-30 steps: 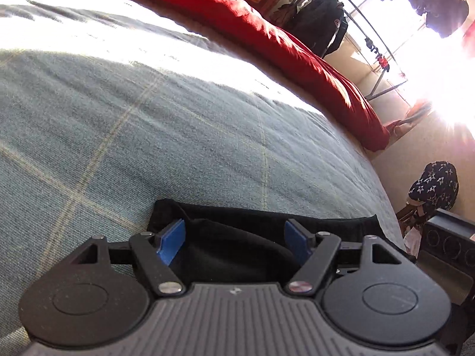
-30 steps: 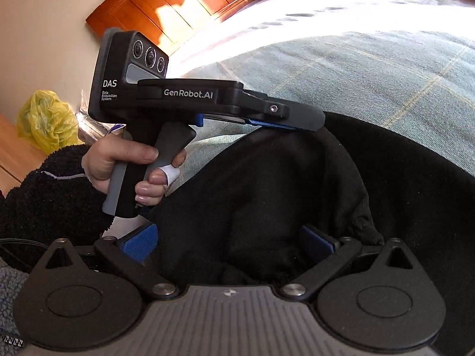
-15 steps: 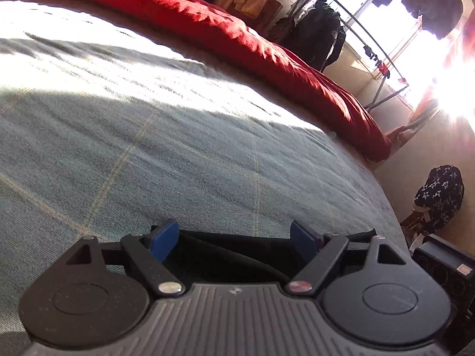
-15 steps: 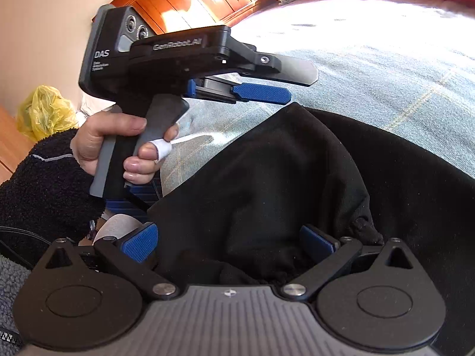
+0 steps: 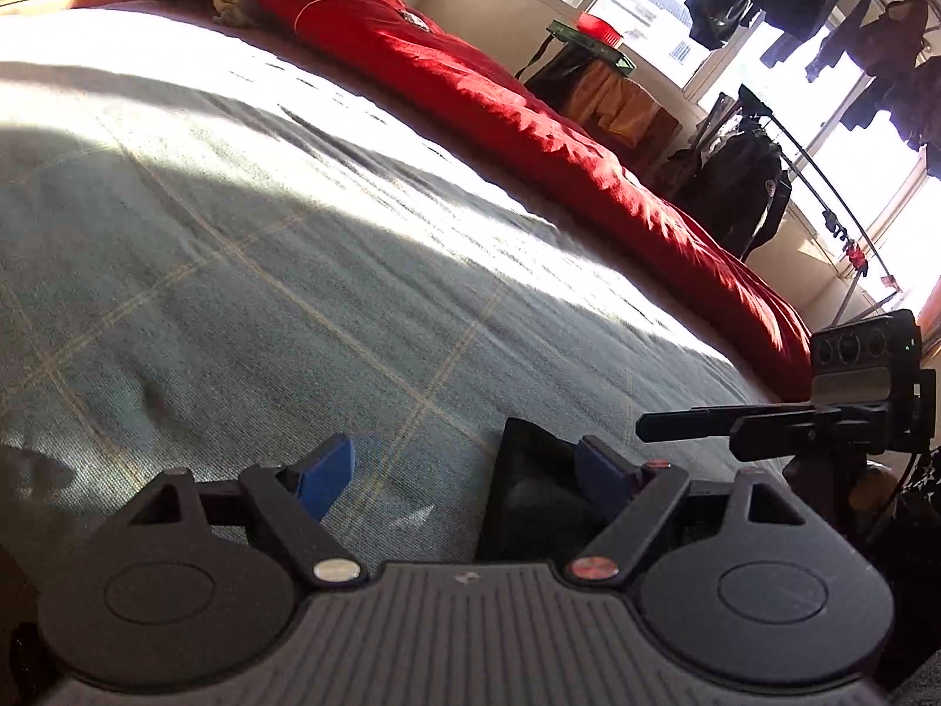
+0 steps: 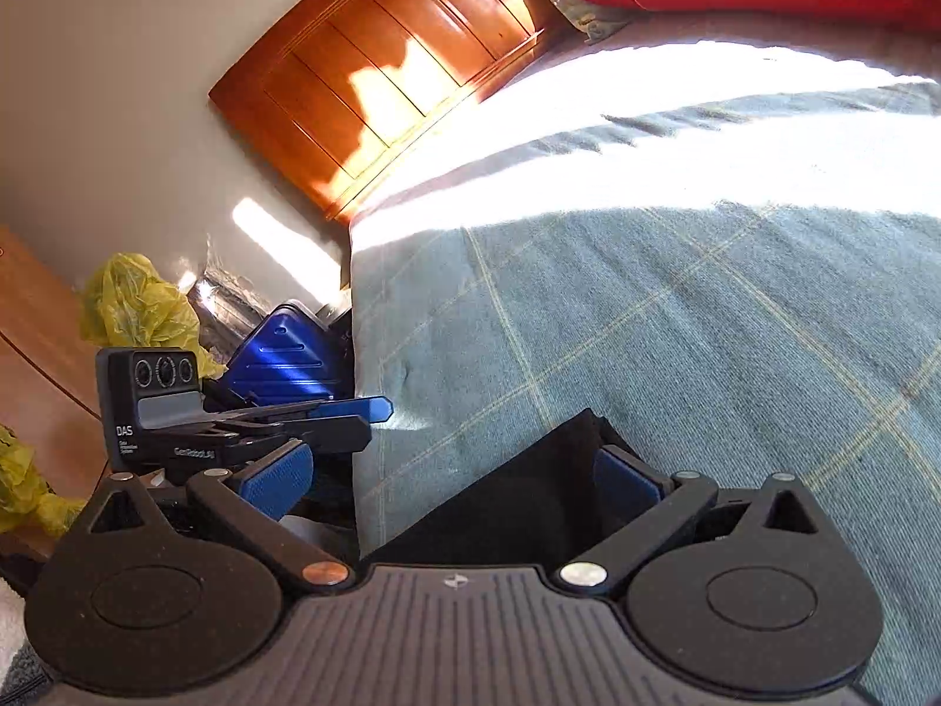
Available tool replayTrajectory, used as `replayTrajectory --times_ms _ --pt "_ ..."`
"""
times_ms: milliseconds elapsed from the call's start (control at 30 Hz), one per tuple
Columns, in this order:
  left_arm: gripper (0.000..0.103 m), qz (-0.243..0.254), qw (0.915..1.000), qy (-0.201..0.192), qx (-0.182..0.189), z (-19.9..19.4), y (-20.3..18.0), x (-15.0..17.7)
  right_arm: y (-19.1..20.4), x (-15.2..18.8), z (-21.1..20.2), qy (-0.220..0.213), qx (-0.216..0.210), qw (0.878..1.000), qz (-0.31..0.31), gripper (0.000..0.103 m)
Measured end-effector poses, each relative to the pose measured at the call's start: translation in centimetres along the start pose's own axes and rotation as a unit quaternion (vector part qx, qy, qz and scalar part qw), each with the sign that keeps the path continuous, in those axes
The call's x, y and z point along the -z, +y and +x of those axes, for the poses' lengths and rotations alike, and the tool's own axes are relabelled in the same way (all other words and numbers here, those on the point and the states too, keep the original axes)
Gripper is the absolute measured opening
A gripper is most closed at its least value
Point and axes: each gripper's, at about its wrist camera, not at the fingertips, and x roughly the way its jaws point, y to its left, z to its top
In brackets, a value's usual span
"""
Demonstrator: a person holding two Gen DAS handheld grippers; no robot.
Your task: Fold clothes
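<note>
Spreading across both views, the blue-green checked bedspread point(image 5: 353, 294) fills most of what I see, a red quilt point(image 5: 529, 135) along its far edge. My black garment point(image 6: 529, 500) lies at the near edge. Left gripper point(image 5: 464, 470) and right gripper point(image 6: 453, 470) both gape, clasping nothing.

Ahead of my left gripper point(image 5: 467, 473) the teal checked bedspread point(image 5: 329, 270) lies flat and bare up to the red duvet point(image 5: 529, 117) ridged along its far side, so I have open room to pass forward and left. To the right, the black garment point(image 5: 529, 500) and my right gripper point(image 5: 694, 426) just beyond it crowd the way. On the right wrist view the bed edge drops to a blue suitcase point(image 6: 282, 362), yellow bags point(image 6: 132, 309) and the wooden headboard point(image 6: 382, 65).
</note>
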Motion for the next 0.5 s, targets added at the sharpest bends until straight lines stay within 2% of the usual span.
replayTrajectory --times_ms 133,267,500 --pt "0.083 -0.003 0.9999 -0.002 -0.011 -1.1 0.7 0.4 -2.5 -1.5 4.4 0.047 -0.018 0.998 0.030 0.103" --pt "0.083 -0.007 0.9997 -0.004 -0.021 -2.3 1.5 0.8 -3.0 -0.9 6.7 0.083 -0.018 0.996 0.031 0.103" --pt "0.084 0.006 0.9994 -0.005 -0.035 -3.1 2.0 0.7 -3.1 -1.8 7.2 0.090 -0.025 0.994 0.048 0.103"
